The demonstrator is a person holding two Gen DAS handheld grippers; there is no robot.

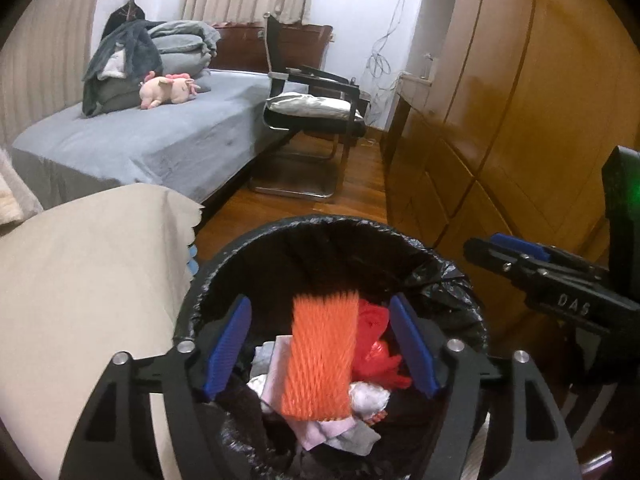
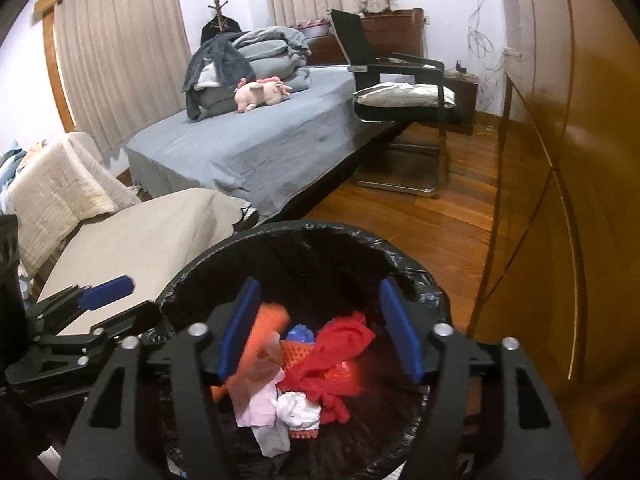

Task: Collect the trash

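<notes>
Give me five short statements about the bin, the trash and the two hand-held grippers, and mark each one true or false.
1. The bin is lined with a black bag. True.
2. The left hand-held gripper is clamped on the orange foam net. False: its jaws stand wide open and the net, blurred, sits between them untouched.
3. Red mesh lies among the trash in the bin. True.
4. The right hand-held gripper is shut. False: its jaws are open above the bin.
5. The bin is empty. False: it holds the net, red mesh, crumpled paper and other scraps.
</notes>
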